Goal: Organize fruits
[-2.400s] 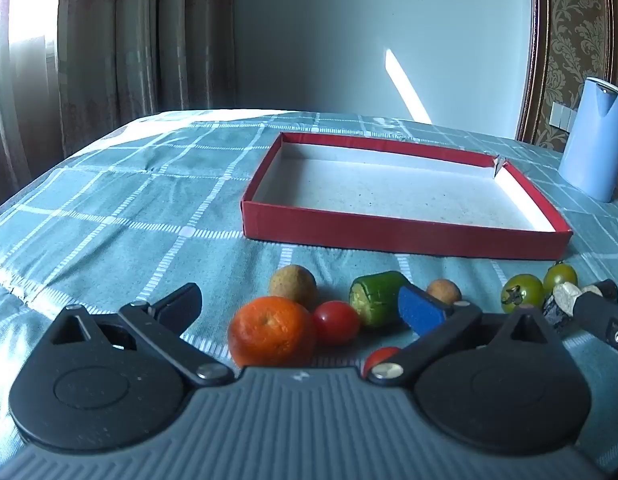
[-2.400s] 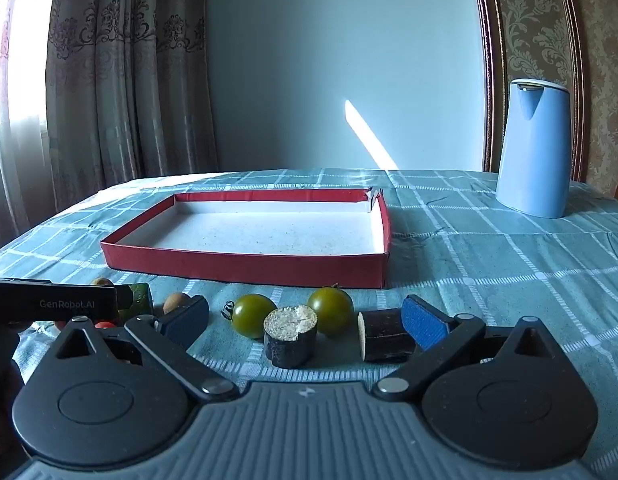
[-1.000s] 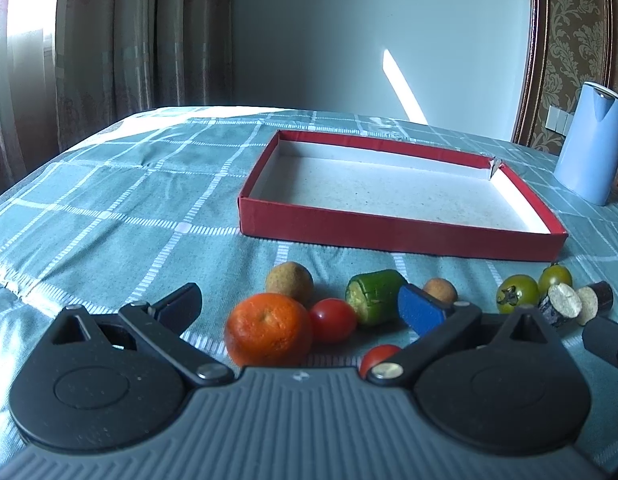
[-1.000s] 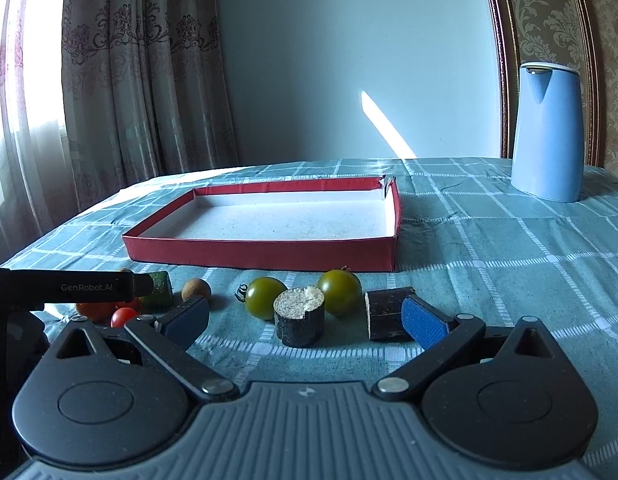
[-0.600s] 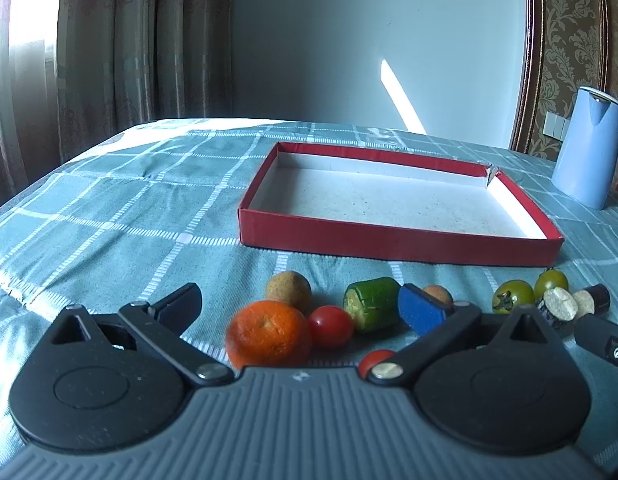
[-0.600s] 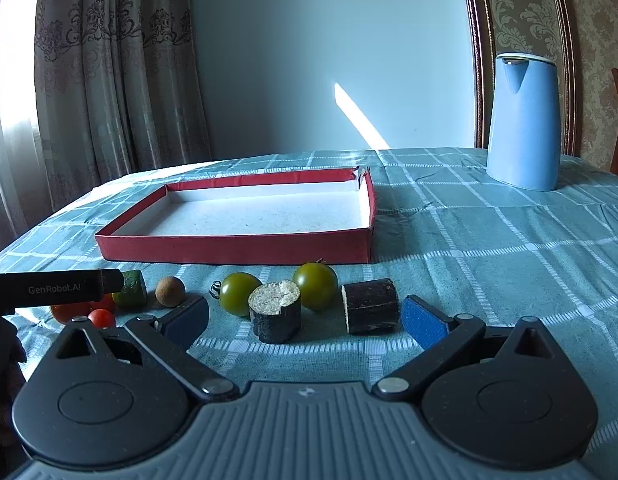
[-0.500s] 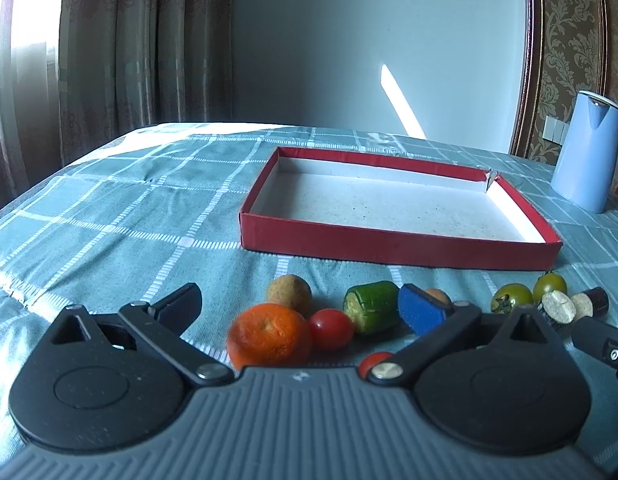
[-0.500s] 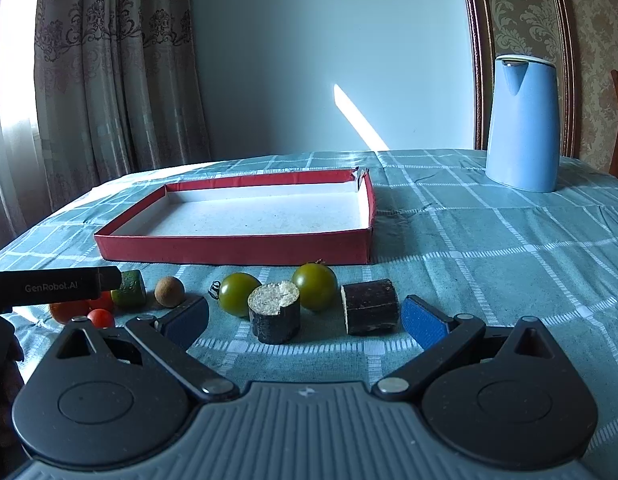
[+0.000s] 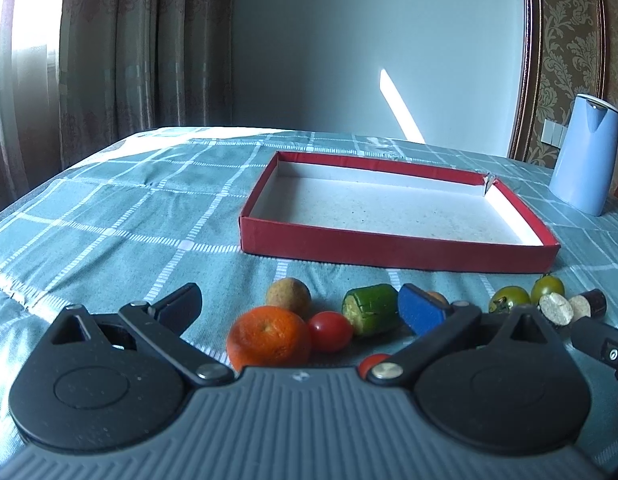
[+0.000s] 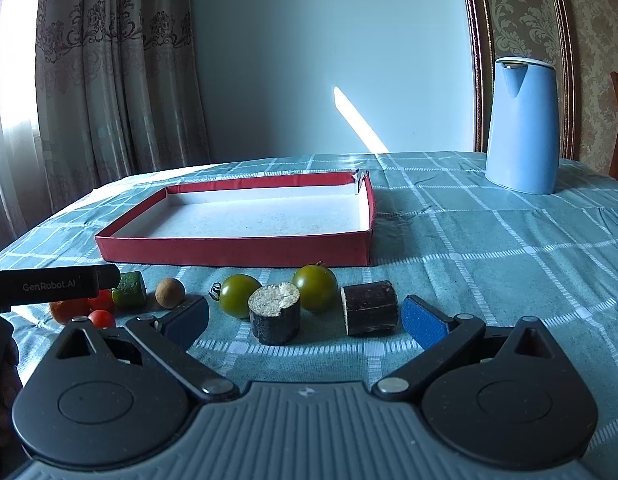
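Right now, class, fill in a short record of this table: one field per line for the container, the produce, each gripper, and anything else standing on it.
container: red tray, nothing in it
produce on the cloth in front of the tray: orange, red tomatoes, cucumber piece, small brown fruit, two green tomatoes, two dark cut pieces
left gripper: open, holds nothing, orange between its fingers
right gripper: open, holds nothing
other: blue kettle, to the right beyond the tray
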